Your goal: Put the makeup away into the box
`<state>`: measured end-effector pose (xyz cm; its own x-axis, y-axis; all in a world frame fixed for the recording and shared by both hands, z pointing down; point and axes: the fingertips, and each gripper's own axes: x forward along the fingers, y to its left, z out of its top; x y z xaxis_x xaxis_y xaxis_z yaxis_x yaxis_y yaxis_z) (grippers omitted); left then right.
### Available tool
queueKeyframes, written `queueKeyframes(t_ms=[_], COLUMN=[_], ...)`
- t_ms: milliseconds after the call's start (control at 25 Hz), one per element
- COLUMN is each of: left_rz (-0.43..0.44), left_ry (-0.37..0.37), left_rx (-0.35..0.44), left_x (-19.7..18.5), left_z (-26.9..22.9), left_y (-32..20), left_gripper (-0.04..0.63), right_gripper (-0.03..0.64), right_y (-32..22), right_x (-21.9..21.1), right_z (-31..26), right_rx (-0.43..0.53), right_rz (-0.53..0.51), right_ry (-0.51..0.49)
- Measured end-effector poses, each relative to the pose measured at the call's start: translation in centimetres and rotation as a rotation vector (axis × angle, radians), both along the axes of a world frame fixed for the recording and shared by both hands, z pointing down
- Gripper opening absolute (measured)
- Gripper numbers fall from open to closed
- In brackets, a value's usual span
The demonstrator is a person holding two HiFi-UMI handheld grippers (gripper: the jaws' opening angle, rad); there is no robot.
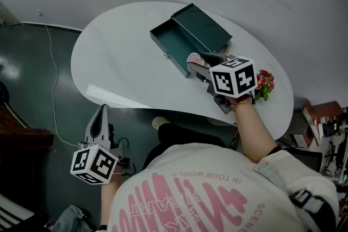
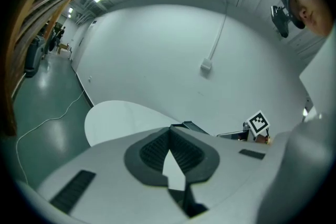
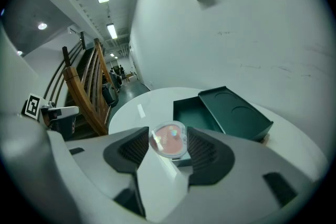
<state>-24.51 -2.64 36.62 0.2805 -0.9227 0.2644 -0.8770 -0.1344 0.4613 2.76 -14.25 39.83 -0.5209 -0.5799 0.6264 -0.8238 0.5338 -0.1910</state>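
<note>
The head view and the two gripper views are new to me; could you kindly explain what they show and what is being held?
No robot is involved: a person holds a two-jaw gripper in each hand. The head view looks down from a camera on the person's head. Each gripper view looks along that gripper's own jaws. On the white oval table lies an open dark green box with its lid beside it, plus some small red flowers. The right gripper is closed on a round pink makeup compact close to the box. The left gripper hangs below the table edge, jaws together, empty.
</note>
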Motion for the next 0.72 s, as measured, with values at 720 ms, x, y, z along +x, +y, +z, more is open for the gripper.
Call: queueKeyframes(t_ms=[720], left_rz=[-0.158], left_ry=[-0.036], left_rx=[-0.046], left_x=[-6.6], left_z=[0.2], left_y=[-4.6], left_gripper=[0.002], right_gripper=[0.230], right_y=[-11.6], right_x=[-3.9], right_z=[5.3], right_rx=[-0.078], right_rz=[-0.017], right_ry=[0.040])
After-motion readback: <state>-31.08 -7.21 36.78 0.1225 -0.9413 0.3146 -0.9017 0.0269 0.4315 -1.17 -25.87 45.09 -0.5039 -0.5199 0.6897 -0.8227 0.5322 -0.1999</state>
